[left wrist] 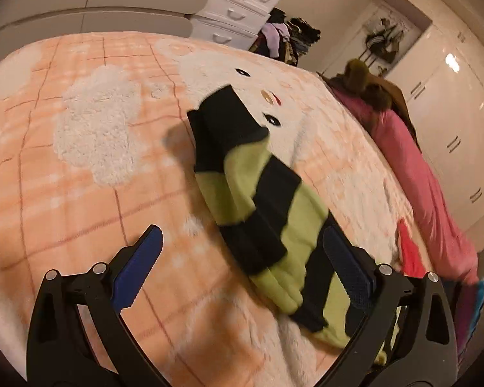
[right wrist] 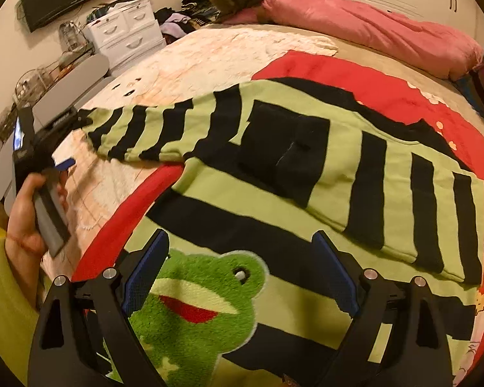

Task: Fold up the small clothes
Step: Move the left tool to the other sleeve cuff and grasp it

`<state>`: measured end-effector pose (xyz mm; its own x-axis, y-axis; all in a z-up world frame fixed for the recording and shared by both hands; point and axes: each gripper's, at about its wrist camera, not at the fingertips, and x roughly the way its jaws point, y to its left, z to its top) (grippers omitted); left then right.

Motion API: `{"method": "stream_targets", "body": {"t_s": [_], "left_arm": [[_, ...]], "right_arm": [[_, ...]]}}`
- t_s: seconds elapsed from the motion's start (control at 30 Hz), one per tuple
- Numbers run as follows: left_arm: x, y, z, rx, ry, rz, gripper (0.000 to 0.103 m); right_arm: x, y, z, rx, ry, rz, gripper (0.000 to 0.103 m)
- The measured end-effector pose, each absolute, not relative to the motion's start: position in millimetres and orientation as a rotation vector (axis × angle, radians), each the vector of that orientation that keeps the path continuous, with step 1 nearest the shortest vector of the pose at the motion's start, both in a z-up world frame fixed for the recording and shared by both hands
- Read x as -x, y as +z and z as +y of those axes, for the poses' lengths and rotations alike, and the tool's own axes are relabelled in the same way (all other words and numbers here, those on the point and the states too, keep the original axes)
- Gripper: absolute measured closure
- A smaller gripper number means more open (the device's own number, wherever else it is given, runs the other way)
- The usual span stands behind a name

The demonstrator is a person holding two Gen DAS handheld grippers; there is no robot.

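Across the bed [left wrist: 80, 167] we see its peach checked blanket [left wrist: 48, 193] spread wide, and on it, over a red cloth [right wrist: 355, 74], lies the green-and-black striped sweater [right wrist: 229, 193], body flat, frog patch [right wrist: 193, 300] facing up. One sleeve is already folded across the sweater's chest; the other sleeve [left wrist: 242, 174] stretches straight out from the sweater's side onto the blanket. That sleeve's long axis runs away from our left gripper [left wrist: 238, 274], whose fingers stand wide apart around its near end, clamping nothing. Our right gripper [right wrist: 242, 277] hovers over the sweater's frog patch, fingers likewise spread and empty. We judge the left hand nearer the sleeve, so folding it inward falls to that side. Only the right wrist view shows the whole sweater and our left hand [right wrist: 25, 216]; only the left view shows the sleeve's cuff end.
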<state>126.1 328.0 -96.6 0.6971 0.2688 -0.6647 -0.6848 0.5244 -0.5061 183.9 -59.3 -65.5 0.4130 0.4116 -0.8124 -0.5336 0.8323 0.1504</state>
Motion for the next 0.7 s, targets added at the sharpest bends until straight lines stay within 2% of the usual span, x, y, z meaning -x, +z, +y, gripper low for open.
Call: {"method": "stream_targets", "body": {"t_s": [0.17,0.23,0.27,0.3,0.33,0.7], "left_arm": [[-133.5,-116.2,354.9,0.959,0.596,0.535,0.014],[-137.3,-118.3,362.3,0.996,0.586,0.523,0.024],[-139.4,-117.4,364.7,1.009,0.575,0.517,0.052],[-141.8,-116.8,366.0,1.021,0.561,0.516,0.092],[-144.6,-115.3,367.0,1.025,0.551,0.515,0.097],[-141.9,-51.2,294.0,0.878,0.314,0.414,0.101]], "right_arm": [[-181.6,-68.2,-60.5,0.145,0.592,0.984,0.014],[-182.1,-67.8,-65.7,0.138,0.581,0.984,0.014],[-182.6,-67.8,-68.3,0.134,0.575,0.985,0.014],[-183.5,-68.0,-72.3,0.128,0.562,0.987,0.014],[-184.8,-68.3,-76.6,0.121,0.552,0.991,0.014],[-194.4,-58.2,-127.6,-0.003,0.469,0.987,0.014]]}}
